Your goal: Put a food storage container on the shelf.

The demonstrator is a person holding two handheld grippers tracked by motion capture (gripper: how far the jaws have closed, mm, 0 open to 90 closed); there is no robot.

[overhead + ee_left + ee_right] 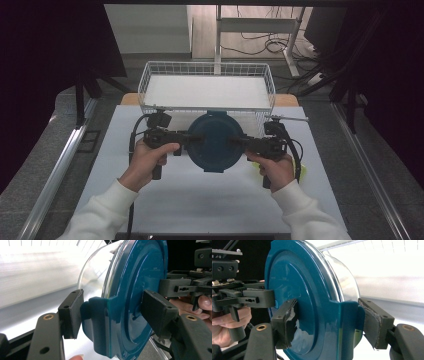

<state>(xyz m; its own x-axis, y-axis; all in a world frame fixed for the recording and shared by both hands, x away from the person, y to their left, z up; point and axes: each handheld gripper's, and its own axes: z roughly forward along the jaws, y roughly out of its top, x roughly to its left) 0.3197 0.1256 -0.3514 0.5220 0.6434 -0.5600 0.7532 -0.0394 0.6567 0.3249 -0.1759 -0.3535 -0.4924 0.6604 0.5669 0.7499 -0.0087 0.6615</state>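
Teal plastic makes up the round lid (215, 141) of a clear, round container (96, 267), and the whole container hangs above the table (200, 200), held from 2 sides just in front of the basket. The lid faces up toward the high view; in both gripper views the clear body under it looks empty, though glare hides part of it. The left gripper (196, 136) is clamped on the lid's left latch tab: in the left gripper view 1 black pad presses the tab's outer flap and the other sits on the lid's top face. The right gripper (235, 140) grips the opposite tab the same way, 1 worn pad on the lid's face and 1 on the tab's far side. Each gripper is carried by 1 hand in a white sleeve (100, 212), with a black cable (132, 145) trailing from it.

Behind the container stands a white wire basket (150, 75) with a pale flat bottom and nothing to be seen in it. A small yellow-green thing (301, 172) peeks out beside the right hand (275, 170); what it is I cannot tell.

The table is covered in pale grey-white, with a wooden edge showing near the basket. Metal rails (60, 170) run along both sides, dark curtains flank the space, and beyond the basket a white desk frame (260, 25) stands over loose cables on a light floor.
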